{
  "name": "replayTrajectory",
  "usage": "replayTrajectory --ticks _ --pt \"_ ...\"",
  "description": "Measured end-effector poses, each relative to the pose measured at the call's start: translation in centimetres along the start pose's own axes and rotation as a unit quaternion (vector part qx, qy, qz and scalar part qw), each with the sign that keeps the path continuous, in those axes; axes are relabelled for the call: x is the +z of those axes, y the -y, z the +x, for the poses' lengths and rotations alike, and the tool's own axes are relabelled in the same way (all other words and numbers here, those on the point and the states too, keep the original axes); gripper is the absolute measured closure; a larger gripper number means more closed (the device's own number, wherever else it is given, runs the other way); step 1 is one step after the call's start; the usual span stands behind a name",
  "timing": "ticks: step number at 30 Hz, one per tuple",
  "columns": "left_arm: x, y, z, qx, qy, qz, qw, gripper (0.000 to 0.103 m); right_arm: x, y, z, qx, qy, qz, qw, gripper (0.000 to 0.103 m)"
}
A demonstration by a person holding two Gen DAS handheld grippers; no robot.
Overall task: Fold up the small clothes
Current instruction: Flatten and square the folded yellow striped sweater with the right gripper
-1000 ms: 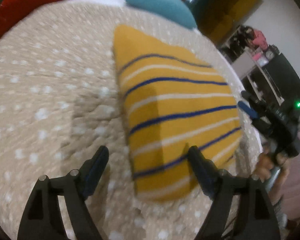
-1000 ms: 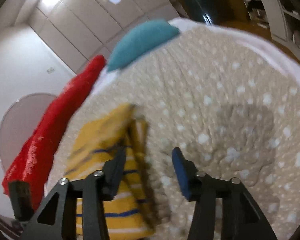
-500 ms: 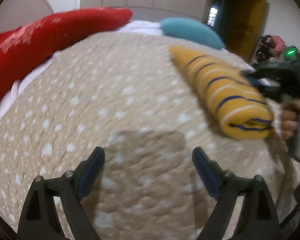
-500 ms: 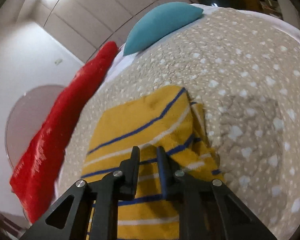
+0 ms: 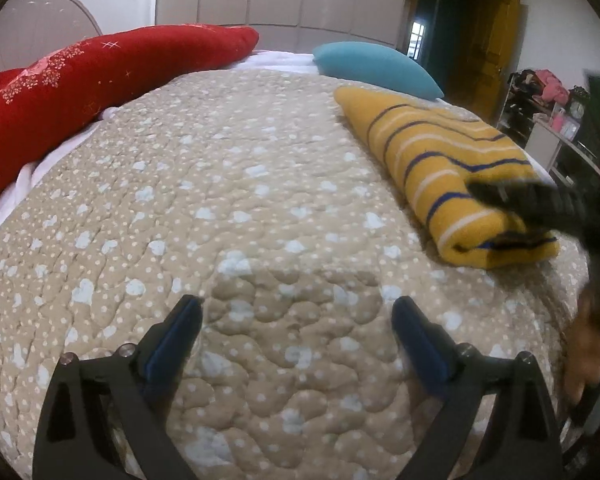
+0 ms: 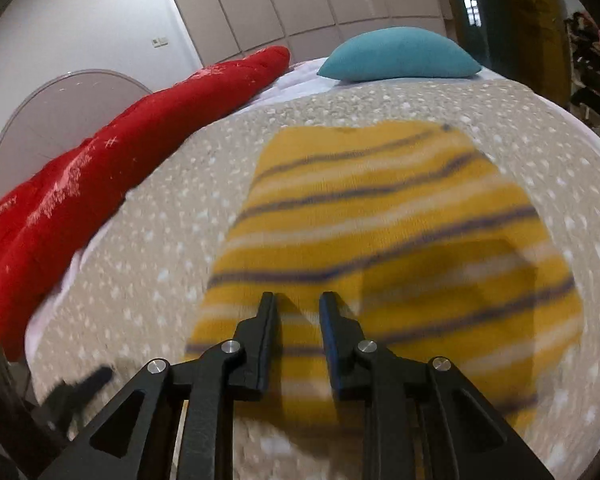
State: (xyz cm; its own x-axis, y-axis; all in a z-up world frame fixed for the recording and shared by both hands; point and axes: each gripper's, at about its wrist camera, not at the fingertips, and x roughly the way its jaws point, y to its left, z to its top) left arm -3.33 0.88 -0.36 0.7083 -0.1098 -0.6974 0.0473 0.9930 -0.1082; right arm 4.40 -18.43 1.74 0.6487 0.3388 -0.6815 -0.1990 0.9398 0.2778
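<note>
The left gripper (image 5: 296, 320) opens wide over the bare quilt (image 5: 228, 208), holding nothing. The right gripper (image 6: 298, 312) has its jaws slightly apart and opening above the folded yellow striped garment (image 6: 380, 216), which lies on the quilt near the teal pillow (image 6: 396, 60).

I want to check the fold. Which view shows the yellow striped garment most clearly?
The left wrist view: the yellow striped garment is sharp there and its folded edge shows. The right wrist view shows its whole top, but blurred.
</note>
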Motion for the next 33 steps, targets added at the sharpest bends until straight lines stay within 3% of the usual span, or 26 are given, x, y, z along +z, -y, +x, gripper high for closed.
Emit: replayTrajectory --ticks 5,7,9,11,17,19,22,23,28,33 --pt "-0.1 0.1 0.2 0.004 -0.001 0.004 1.0 0.007 -4.0 1.1 -3.3 -0.009 0.005 0.0 1.0 0.077" --pt "-0.1 0.0 0.2 0.004 -0.001 0.004 1.0 0.007 -5.2 1.9 -4.2 -0.031 0.002 0.014 0.999 0.074" --pt "-0.1 0.0 0.2 0.004 -0.001 0.005 1.0 0.007 -5.9 2.4 -5.9 -0.054 0.027 0.015 0.998 0.074" --pt "-0.1 -0.1 0.3 0.005 0.0 0.006 1.0 0.007 -5.6 3.0 -7.3 -0.07 0.052 0.023 0.996 0.072" --pt "-0.1 0.1 0.2 0.007 0.0 0.008 0.9999 0.006 0.0 5.7 -8.2 -0.074 0.102 0.048 0.991 0.069" --pt "-0.1 0.1 0.2 0.007 0.0 0.008 0.9999 0.006 1.2 7.6 -6.0 -0.075 0.075 0.074 0.992 0.046" --pt "-0.1 0.1 0.2 0.006 0.0 0.007 1.0 0.006 -0.1 10.3 -2.5 -0.064 0.012 0.142 0.988 0.045" --pt "-0.1 0.1 0.1 0.004 0.001 0.007 1.0 0.005 -1.1 10.5 -2.8 -0.053 0.03 0.149 0.987 0.045" --pt "0.0 -0.1 0.2 -0.01 -0.003 0.003 0.9999 0.0 -6.1 9.2 -5.8 -0.048 0.053 0.127 0.989 0.044" --pt "0.1 0.6 0.5 0.006 -0.014 0.026 0.9996 0.0 -8.0 6.1 -6.3 -0.119 0.06 0.04 0.99 0.042"
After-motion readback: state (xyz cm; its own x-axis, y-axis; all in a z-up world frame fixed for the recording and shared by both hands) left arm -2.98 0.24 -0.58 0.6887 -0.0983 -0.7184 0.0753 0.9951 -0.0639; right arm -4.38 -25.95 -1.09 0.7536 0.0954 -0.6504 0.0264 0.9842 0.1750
